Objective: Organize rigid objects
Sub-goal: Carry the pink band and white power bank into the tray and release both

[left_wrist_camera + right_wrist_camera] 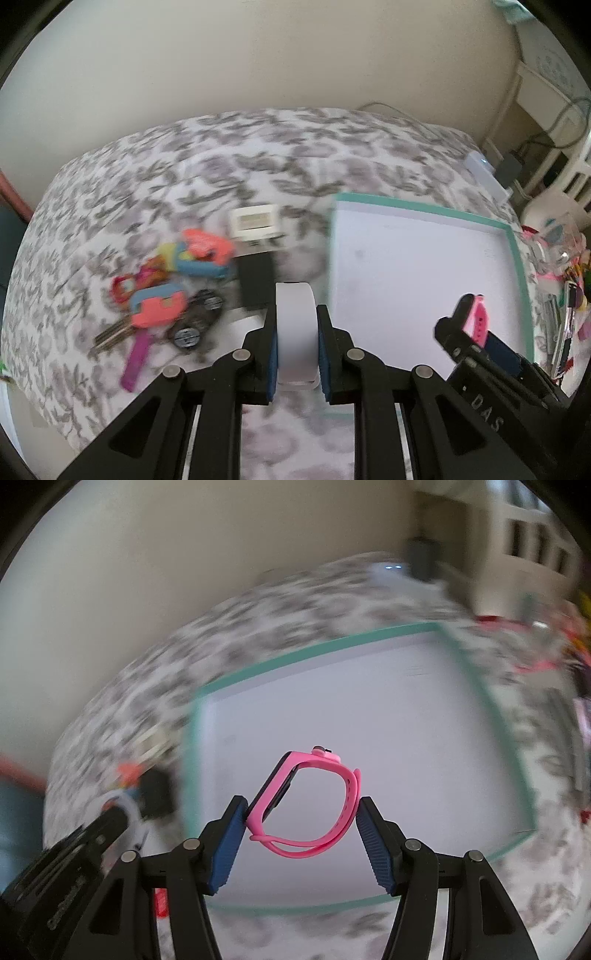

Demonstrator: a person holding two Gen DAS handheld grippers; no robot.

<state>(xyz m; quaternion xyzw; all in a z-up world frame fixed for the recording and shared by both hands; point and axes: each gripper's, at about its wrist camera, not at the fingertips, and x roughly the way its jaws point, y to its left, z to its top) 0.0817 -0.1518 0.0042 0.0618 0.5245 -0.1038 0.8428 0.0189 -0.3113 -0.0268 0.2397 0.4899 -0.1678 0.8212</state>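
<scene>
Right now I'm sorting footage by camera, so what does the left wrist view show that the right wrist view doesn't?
Only the left wrist view: the left gripper shut on a white roll, a colourful key bunch and a small white display.
Only the right wrist view: the pink watch band seen whole as a loop.
Both: the teal-rimmed tray and the right gripper holding that band.

Smooth pink rubbery band (314, 805); patterned cloth cover (221, 155).

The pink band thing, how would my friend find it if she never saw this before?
Look for the big white tray with a green rim on the flowery bedspread. Just above it, the right gripper pinches the pink wristband, a closed rubbery loop. Nothing else there is a bright pink ring; the left gripper holds a white band.
</scene>
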